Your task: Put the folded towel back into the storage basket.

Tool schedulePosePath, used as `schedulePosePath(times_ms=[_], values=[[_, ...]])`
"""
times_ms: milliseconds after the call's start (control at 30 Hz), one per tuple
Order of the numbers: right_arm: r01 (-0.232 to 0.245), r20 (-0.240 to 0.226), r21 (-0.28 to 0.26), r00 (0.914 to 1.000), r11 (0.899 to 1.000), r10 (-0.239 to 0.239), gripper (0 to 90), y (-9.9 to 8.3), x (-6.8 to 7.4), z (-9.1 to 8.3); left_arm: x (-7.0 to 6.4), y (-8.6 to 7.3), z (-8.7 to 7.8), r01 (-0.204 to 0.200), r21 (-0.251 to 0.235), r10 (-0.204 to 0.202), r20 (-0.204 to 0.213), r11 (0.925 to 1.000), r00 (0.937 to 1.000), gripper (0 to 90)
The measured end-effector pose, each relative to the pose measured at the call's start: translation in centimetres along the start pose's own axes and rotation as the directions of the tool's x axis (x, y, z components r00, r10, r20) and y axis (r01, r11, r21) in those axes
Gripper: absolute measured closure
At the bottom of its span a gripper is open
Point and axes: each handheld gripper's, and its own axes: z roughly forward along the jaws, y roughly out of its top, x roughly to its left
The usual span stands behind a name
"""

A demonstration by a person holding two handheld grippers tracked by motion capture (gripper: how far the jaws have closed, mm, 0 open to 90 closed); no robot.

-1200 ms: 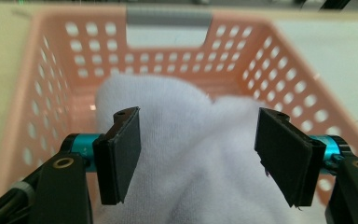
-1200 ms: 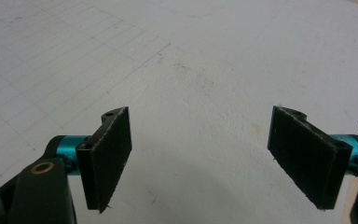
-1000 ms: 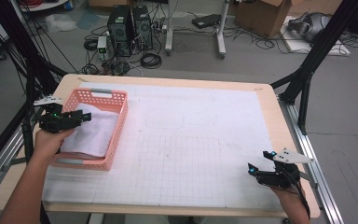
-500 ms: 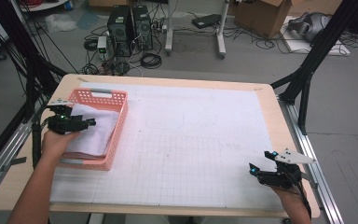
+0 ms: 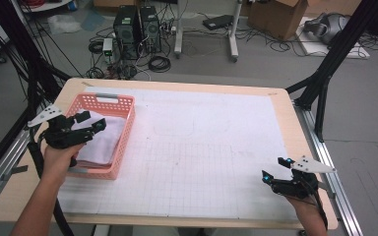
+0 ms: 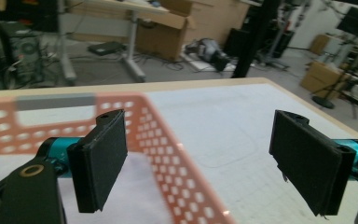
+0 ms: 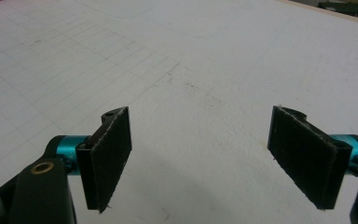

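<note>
A pink plastic basket [image 5: 123,101] stands at the table's left side, with folded white cloth [image 5: 102,142] inside it. My left gripper [image 5: 92,122] hovers over the basket, open, nothing between its jaws. In the left gripper view the basket's right wall [image 6: 168,140] runs between the jaws with the white cloth [image 6: 135,196] below. My right gripper [image 5: 271,175] rests low near the table's front right corner, open and empty, over the white gridded mat [image 7: 186,88].
A white gridded mat [image 5: 211,142] covers most of the wooden table [image 5: 285,105]. Beyond the far edge are computer towers [image 5: 138,24], cables and cardboard boxes [image 5: 280,14] on the floor. Black frame struts [image 5: 332,64] rise at the right and left.
My left gripper has moved rightward and slightly toward the table's front over the basket. The right gripper has stayed put.
</note>
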Motion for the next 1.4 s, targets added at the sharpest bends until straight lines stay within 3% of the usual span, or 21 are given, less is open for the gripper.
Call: schedulePosePath(times_ms=[133,167,267,367,400,433,500,700,1133,1400], values=[[-0.012,-0.005,-0.004,0.9999,1.000,0.012,20.5,0.0,0.0,-0.1,-2.7,-0.3,0.7,-0.046,-0.028,0.048,0.067,0.9986,0.9966,19.9],[-0.012,-0.005,-0.006,0.9999,1.000,0.012,20.5,0.0,0.0,-0.1,-2.7,-0.3,0.7,-0.046,-0.028,0.048,0.067,0.9986,0.9966,20.0],[-0.013,-0.005,-0.016,0.9999,1.000,0.013,20.5,0.0,0.0,-0.2,-4.3,-0.5,1.3,-0.059,-0.041,0.063,0.100,0.9974,0.9929,20.2],[-0.017,-0.006,-0.021,0.9998,1.000,0.017,20.5,0.0,0.0,-0.2,-6.0,-0.6,1.9,-0.067,-0.055,0.074,0.142,0.9962,0.9870,20.2],[-0.017,-0.007,-0.019,0.9998,1.000,0.017,20.5,0.0,0.0,-0.2,-7.1,-0.8,2.5,-0.086,-0.052,0.094,0.162,0.9949,0.9824,20.2],[-0.017,-0.007,-0.019,0.9998,1.000,0.017,20.5,0.0,0.0,-0.2,-7.1,-0.8,2.5,-0.086,-0.052,0.094,0.162,0.9949,0.9824,20.2],[-0.016,-0.010,-0.018,0.9998,1.000,0.016,20.5,-0.1,0.0,-0.2,-8.6,-1.3,3.3,-0.084,-0.055,0.093,0.196,0.9950,0.9761,20.2],[-0.022,-0.009,-0.024,0.9997,0.999,0.022,20.5,0.0,0.0,-0.3,-10.9,-2.4,4.7,-0.116,-0.047,0.124,0.228,0.9921,0.9658,20.3],[-0.028,0.000,-0.048,0.9996,0.998,0.028,20.5,-0.1,-0.2,-1.0,-13.2,-4.5,6.7,-0.164,-0.006,0.160,0.266,0.9864,0.9505,21.0],[-0.029,0.003,-0.053,0.9996,0.998,0.029,20.5,0.0,0.0,-1.2,-13.8,-5.7,6.8,-0.175,0.023,0.162,0.275,0.9843,0.9477,21.1]])
